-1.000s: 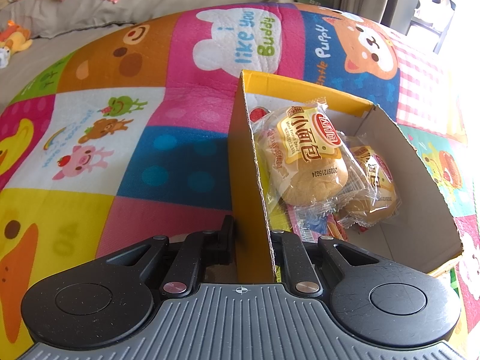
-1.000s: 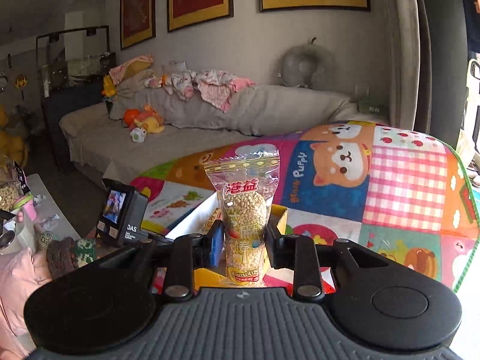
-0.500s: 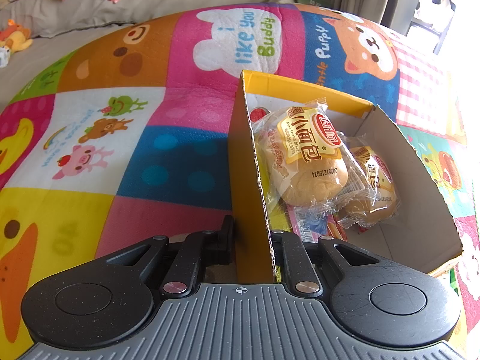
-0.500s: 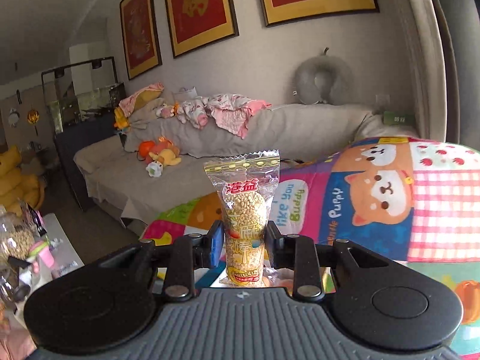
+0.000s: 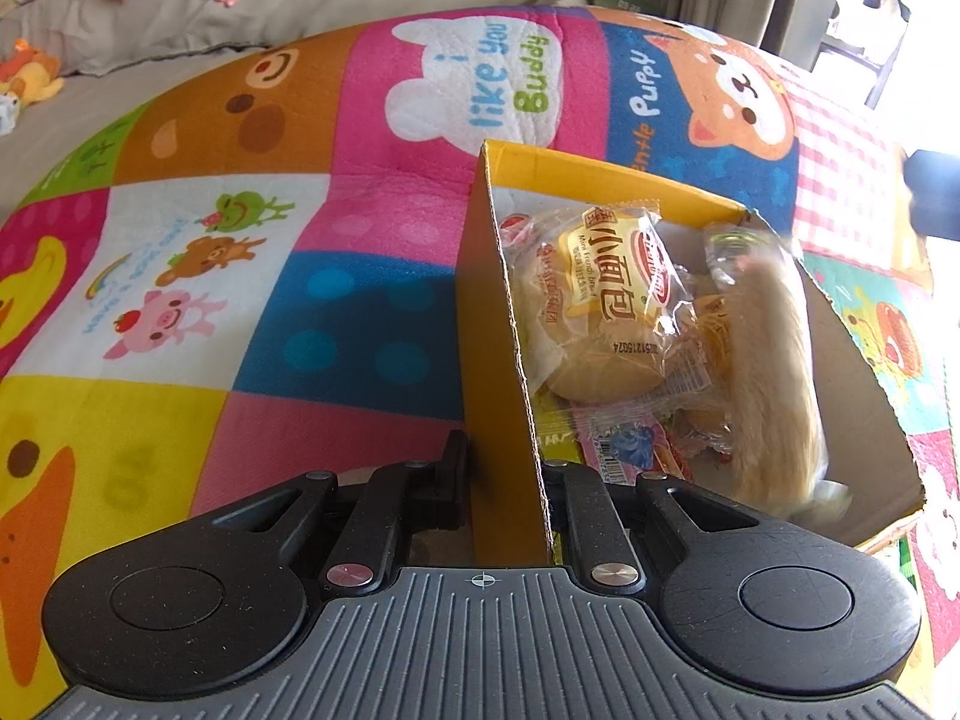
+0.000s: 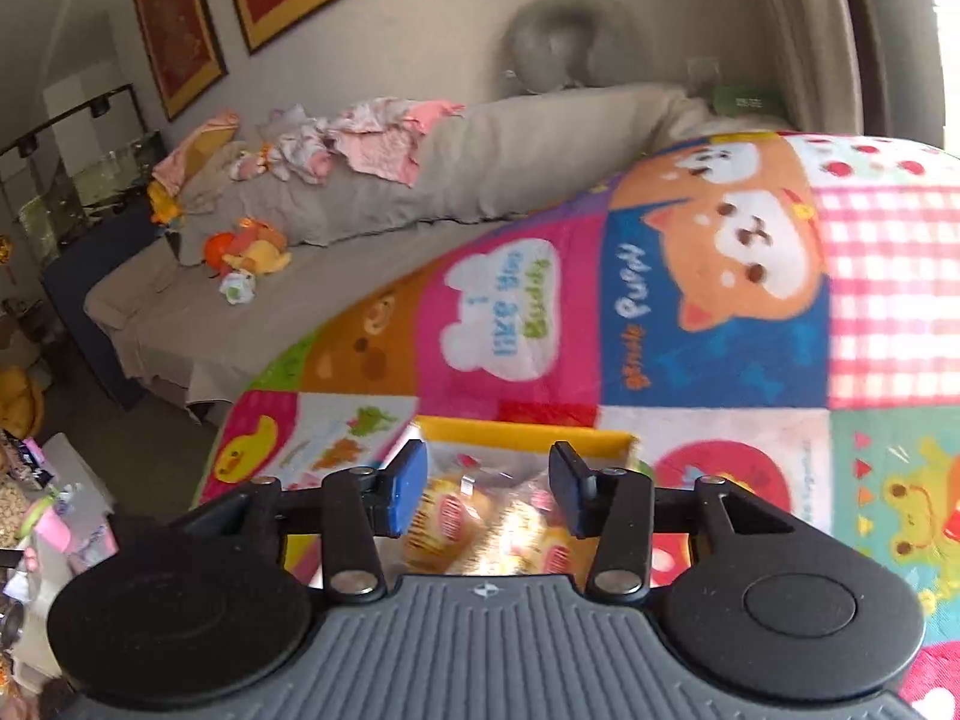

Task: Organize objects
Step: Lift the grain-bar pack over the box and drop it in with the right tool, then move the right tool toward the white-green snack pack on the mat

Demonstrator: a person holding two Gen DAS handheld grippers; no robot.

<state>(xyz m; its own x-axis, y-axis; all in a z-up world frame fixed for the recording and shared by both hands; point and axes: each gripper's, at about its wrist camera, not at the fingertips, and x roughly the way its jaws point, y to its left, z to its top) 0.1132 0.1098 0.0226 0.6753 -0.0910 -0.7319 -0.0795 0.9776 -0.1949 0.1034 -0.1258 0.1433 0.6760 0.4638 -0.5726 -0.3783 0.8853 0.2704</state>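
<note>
Yellow cardboard box (image 5: 493, 324), wrapped buns (image 5: 591, 324) inside

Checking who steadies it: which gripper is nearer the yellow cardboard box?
Left. The left gripper clamps the yellow cardboard box wall; the right gripper hovers open above it.

A colourful play mat (image 5: 372, 312) with cartoon animals – a duck, a pig, a puppy – covers the surface. Directly on the mat stands one yellow cardboard box (image 5: 486, 324), open at the top. Behind the mat is a grey sofa (image 6: 372, 228) with clothes and plush toys.
</note>
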